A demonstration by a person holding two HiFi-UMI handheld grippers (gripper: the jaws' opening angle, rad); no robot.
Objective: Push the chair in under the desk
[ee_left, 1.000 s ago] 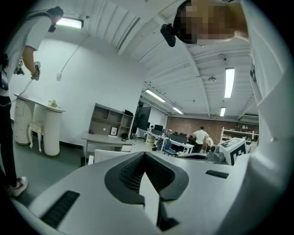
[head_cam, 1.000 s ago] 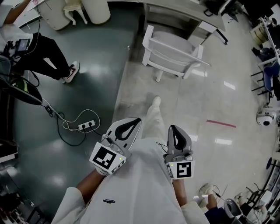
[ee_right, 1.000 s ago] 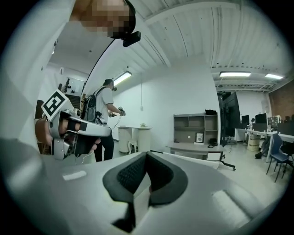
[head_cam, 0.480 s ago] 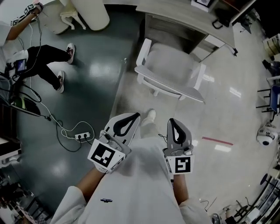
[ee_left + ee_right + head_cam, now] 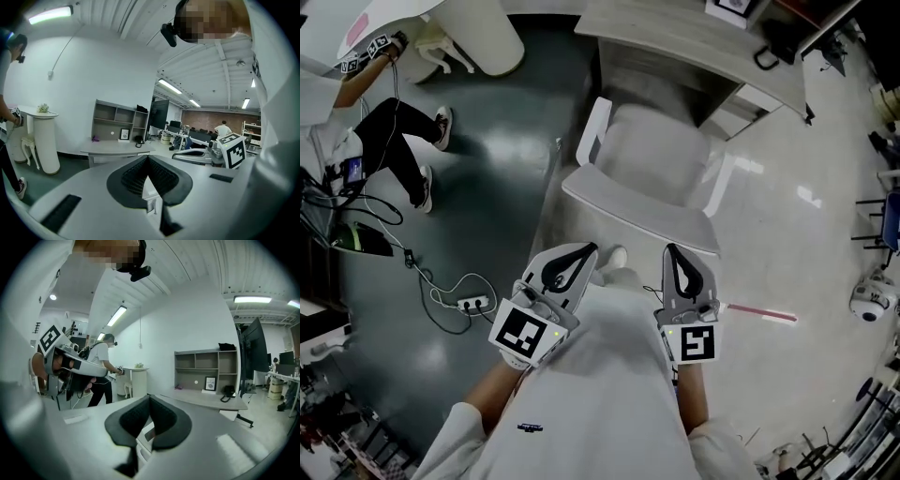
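Note:
A white armchair (image 5: 652, 164) stands with its seat facing the grey desk (image 5: 675, 33) at the top of the head view, its back turned to me. Both grippers are held side by side just short of the chair's backrest (image 5: 642, 220). My left gripper (image 5: 589, 249) is shut with nothing in it, and so is my right gripper (image 5: 671, 249). Whether either tip touches the backrest I cannot tell. In the left gripper view the shut left gripper (image 5: 148, 158) points at the desk (image 5: 117, 147). The right gripper (image 5: 150, 397) shows shut too, with the desk (image 5: 206, 398) beyond it.
A person in black trousers (image 5: 398, 141) stands at the far left, near a white pedestal (image 5: 487, 33). A power strip with cables (image 5: 473, 302) lies on the dark floor at the left. A red tape strip (image 5: 759, 312) marks the pale floor on the right. Grey shelves (image 5: 119, 123) rise behind the desk.
The chair and desk have come much closer and lower in the head view as I walked toward them. Both grippers stayed shut and side by side.

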